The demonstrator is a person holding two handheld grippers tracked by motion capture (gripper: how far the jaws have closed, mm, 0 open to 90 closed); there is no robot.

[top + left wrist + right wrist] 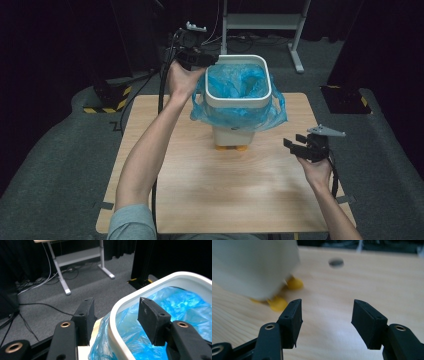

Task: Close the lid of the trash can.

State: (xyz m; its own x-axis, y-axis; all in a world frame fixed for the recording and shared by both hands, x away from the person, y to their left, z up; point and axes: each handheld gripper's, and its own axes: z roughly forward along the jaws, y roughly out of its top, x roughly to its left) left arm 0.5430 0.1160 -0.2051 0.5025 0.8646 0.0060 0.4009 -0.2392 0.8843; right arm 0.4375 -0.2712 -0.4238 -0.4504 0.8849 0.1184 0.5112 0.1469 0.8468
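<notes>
Now left tongs point(113, 315) wide, straddling bin point(238, 97) rim, pads clear of it. Blue bag point(175, 307) lines bin, spills over rim just beneath. Right tongs point(325, 315) wide, empty, above counter point(362, 277). Film thin, slippery, tearable; pinch bunched overhang, not rigid rim.

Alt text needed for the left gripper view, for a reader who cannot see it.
The left gripper straddles the white bin rim, its jaws open: one outside, one inside over the blue bag liner. Beyond lie grey carpet, cables and a white table frame.
</notes>
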